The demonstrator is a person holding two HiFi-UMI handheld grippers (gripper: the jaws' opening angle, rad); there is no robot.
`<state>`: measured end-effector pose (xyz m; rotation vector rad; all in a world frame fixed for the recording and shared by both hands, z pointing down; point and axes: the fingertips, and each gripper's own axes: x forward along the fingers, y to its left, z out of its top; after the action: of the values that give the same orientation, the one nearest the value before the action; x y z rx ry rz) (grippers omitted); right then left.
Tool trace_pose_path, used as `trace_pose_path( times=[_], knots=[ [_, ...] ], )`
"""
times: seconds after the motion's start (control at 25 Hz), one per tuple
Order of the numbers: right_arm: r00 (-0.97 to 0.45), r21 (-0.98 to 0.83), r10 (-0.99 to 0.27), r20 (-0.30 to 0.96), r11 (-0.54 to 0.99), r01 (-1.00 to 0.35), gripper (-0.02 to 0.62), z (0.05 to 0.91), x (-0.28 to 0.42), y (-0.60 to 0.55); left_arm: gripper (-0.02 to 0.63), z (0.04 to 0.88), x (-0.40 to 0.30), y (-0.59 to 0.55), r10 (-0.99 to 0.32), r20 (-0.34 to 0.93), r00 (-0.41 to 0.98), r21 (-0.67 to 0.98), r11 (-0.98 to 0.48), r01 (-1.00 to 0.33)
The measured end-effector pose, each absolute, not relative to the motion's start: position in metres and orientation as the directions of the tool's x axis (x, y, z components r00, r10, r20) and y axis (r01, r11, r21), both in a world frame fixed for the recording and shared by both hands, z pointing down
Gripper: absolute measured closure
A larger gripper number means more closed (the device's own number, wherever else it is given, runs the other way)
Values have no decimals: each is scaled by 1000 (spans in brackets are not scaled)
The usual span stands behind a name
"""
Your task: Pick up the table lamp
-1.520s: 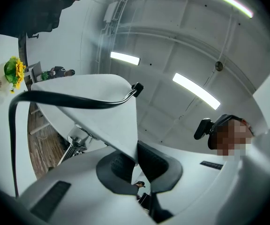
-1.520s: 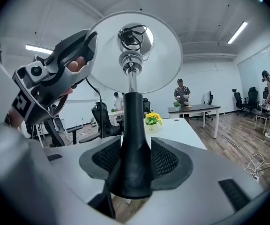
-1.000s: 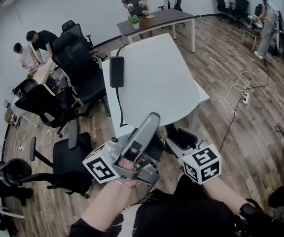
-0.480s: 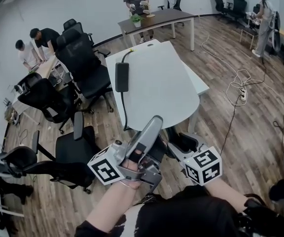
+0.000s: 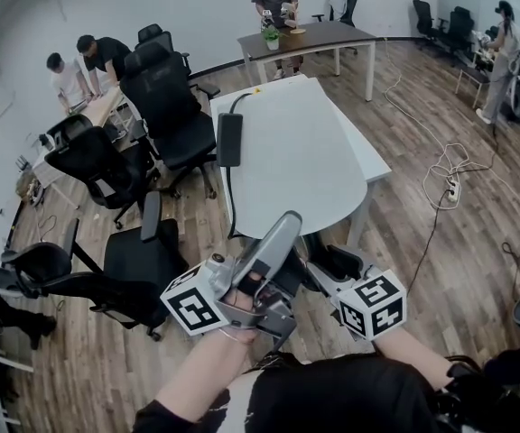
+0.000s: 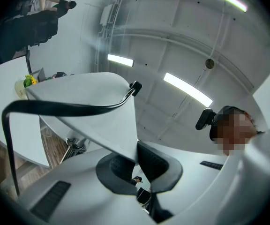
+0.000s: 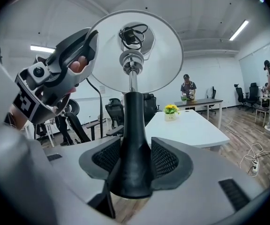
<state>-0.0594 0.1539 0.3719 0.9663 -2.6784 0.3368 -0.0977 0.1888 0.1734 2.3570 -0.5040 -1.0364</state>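
The table lamp's shade [image 7: 161,67] is plain white, its neck [image 7: 131,60] shiny chrome and its stem [image 7: 134,135] matt black. A black cord [image 6: 65,109] crosses the shade. The left gripper [image 6: 136,151] and right gripper [image 7: 134,161] are pale grey with black, mesh-patterned pads. Each carries a white marker cube [image 5: 190,303] printed with black squares. The table [image 5: 305,161] is white, with a black power brick [image 5: 230,139] on it. Left of the table stand black chairs [image 5: 165,106]. The floor [image 5: 422,269] around it is brown wood planking, with white cables [image 5: 450,165] to the table's right. Beyond the table, a brown-topped desk [image 5: 310,36] bears a green plant [image 5: 271,34].
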Motion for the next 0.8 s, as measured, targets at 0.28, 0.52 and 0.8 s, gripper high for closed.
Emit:
trace_pose_path(
  times=[0.28, 0.52, 0.8],
  knots=[
    [-759, -121, -559, 334, 773, -622, 382, 370, -47, 149, 594, 172, -86, 183, -542, -566, 621, 590, -793, -154],
    [-763, -133, -551, 338, 774, -618, 382, 376, -40, 145, 594, 177, -76, 180, -548, -560, 621, 592, -789, -163],
    [-781, -144, -527, 335, 790, -595, 382, 374, -28, 142, 594, 174, -62, 174, -563, -551, 616, 595, -782, -183]
  ],
)
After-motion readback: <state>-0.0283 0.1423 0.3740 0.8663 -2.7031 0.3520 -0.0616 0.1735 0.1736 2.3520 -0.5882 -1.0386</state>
